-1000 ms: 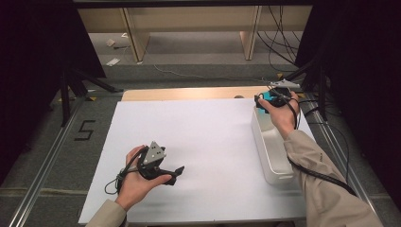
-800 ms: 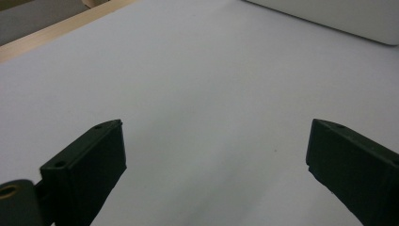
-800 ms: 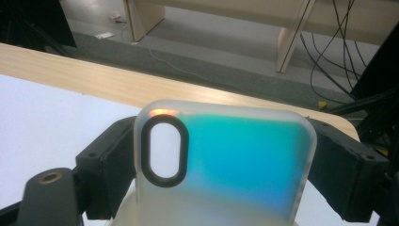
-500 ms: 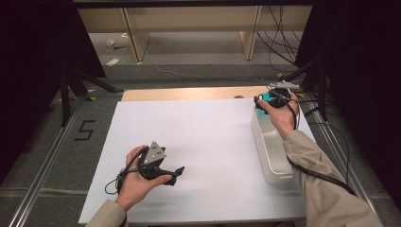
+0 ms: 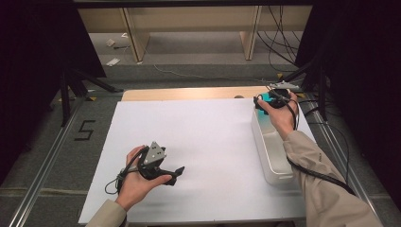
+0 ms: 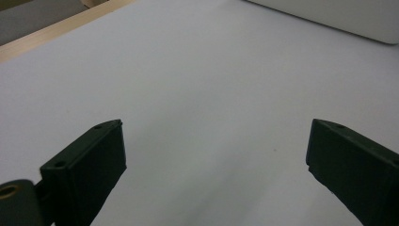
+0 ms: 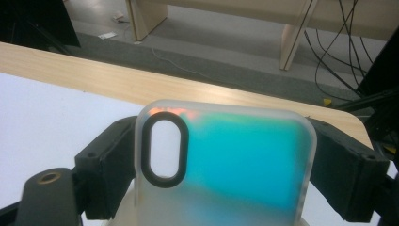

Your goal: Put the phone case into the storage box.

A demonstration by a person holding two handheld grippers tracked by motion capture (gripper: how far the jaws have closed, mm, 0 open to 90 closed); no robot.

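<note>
Black jaws of the right tool (image 7: 226,165) stand wide and press on the two long edges of a phone case (image 7: 235,165), which sits upright between them with its camera cut-out at the top left in the right gripper view. Frosted at the rim and teal across the back, the case looks like thin flexible plastic: light, a little springy, likely to bow if squeezed hard, and smooth enough to slip. The side edges, where the rim is stiffest, seem the best place to grip, well away from the cut-out. From above, the right tool (image 5: 276,99) holds the case over the far end of a white bin (image 5: 274,156) at the bench's right side; whether the case touches the bin I cannot tell. The left tool (image 6: 216,174) rests wide and empty over the white bench (image 5: 208,142), well apart.
</note>
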